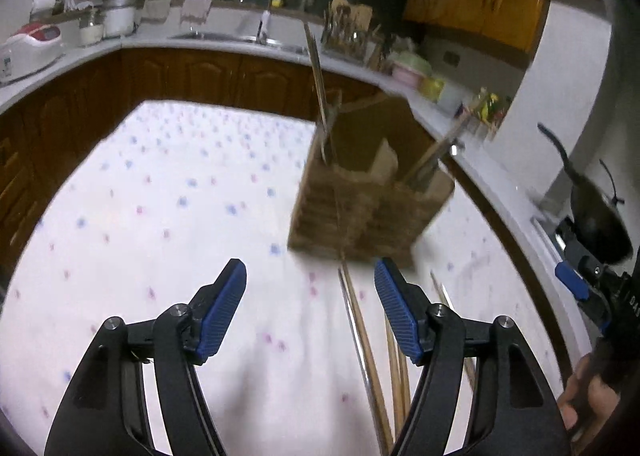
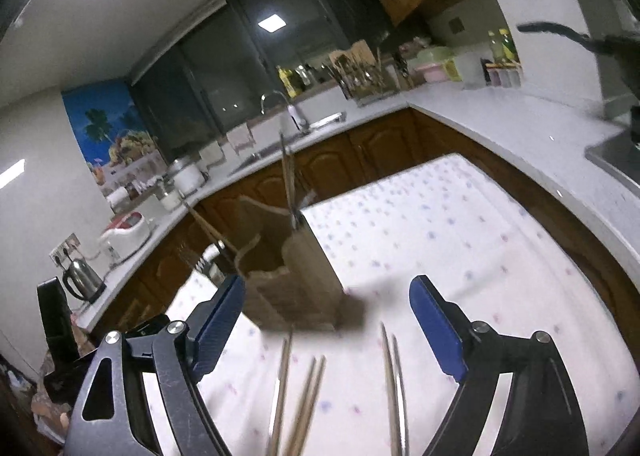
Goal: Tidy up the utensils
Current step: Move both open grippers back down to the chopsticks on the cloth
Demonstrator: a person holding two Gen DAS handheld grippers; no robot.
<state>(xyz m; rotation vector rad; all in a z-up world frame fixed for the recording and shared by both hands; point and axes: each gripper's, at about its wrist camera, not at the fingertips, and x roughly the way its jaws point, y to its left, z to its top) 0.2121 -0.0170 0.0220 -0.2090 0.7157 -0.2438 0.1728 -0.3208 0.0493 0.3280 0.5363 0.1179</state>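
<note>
A brown wooden utensil holder (image 1: pixel 368 207) stands on the floral tablecloth (image 1: pixel 160 215), with chopsticks (image 1: pixel 318 91) sticking up from its compartments. It also shows in the right wrist view (image 2: pixel 288 288). Several loose chopsticks (image 1: pixel 368 348) lie on the cloth in front of it; in the right wrist view they are wooden ones (image 2: pixel 296 400) and metal ones (image 2: pixel 394 388). My left gripper (image 1: pixel 310 310) is open and empty, above the loose chopsticks. My right gripper (image 2: pixel 328 320) is open and empty, just short of the holder; it also shows at the right edge of the left wrist view (image 1: pixel 576 284).
A white counter (image 2: pixel 520 127) wraps around the table with a sink and tap (image 2: pixel 288 115), a dish rack (image 2: pixel 360 75), a rice cooker (image 2: pixel 124 232) and a kettle (image 2: pixel 82 278). A black pan (image 1: pixel 596 215) sits at the right. The views are motion-blurred.
</note>
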